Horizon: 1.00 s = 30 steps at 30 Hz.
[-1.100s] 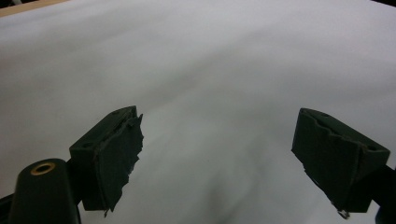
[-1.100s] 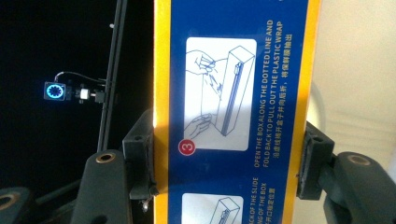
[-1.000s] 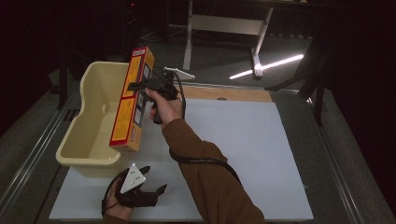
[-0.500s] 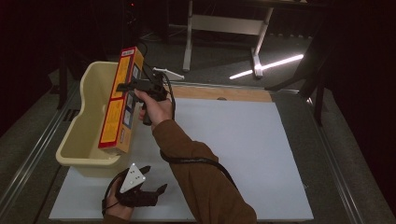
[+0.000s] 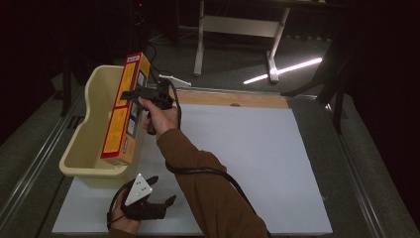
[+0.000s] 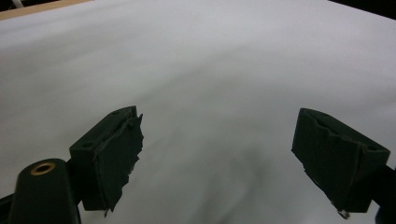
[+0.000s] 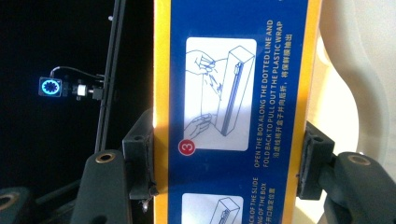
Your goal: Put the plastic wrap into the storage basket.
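A long yellow and blue box (image 5: 124, 111) hangs tilted over the right rim of the cream bin (image 5: 91, 124), its lower end near the bin's front corner. My right gripper (image 5: 134, 95) is shut on the box about halfway along; in the right gripper view the pads (image 7: 140, 158) press both yellow edges of the box (image 7: 233, 112), whose blue face carries printed instructions. My left gripper (image 5: 166, 191) rests on the white sheet (image 5: 247, 163) near the front edge, pointing right. In the left gripper view its fingers (image 6: 112, 158) stand wide open over bare sheet (image 6: 210, 84).
The cream bin stands at the sheet's left side, and its pale wall (image 7: 355, 93) shows behind the box. A wooden strip (image 5: 233, 99) borders the sheet at the back. Metal rails (image 5: 29, 168) run along the table's left edge. A table frame (image 5: 237, 29) stands beyond.
My right gripper has carried the box to the left, from over the bin's right rim further over the bin, and slightly lower. The left gripper has stayed put.
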{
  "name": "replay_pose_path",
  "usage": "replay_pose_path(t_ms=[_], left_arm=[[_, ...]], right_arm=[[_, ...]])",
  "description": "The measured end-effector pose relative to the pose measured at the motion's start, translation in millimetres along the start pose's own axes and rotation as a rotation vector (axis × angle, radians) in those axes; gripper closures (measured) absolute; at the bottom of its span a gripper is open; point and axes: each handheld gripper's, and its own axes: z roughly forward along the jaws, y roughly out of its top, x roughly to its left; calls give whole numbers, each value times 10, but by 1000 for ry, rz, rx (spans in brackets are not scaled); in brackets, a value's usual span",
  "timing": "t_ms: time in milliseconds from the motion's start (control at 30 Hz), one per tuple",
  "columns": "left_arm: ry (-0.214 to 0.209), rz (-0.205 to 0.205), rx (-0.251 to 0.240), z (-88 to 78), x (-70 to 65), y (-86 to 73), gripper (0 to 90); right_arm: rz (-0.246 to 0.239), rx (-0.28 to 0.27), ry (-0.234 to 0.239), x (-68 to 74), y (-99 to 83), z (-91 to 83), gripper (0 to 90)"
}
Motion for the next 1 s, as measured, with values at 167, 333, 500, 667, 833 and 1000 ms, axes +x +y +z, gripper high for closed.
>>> replay_pose_path(t_ms=[167, 333, 500, 667, 833, 1000], left_arm=[[0, 1, -1, 1, -2, -2, 155], [3, 1, -3, -4, -2, -2, 155], [5, -5, -6, -17, 1, -6, 155], [10, -7, -6, -33, 16, -8, 155], [11, -6, -6, -37, 15, -11, 155], [13, -12, -11, -41, 17, -14, 155]], right_arm=[[1, 33, -12, -36, -39, 100, 386], [-2, 28, -21, -47, -50, 162, 386], [-10, 16, -41, -32, -59, 208, 384], [-10, 11, -59, -32, -59, 249, 383], [8, 14, -76, -69, -58, 288, 381], [-17, 13, -120, -25, -54, 312, 374]])
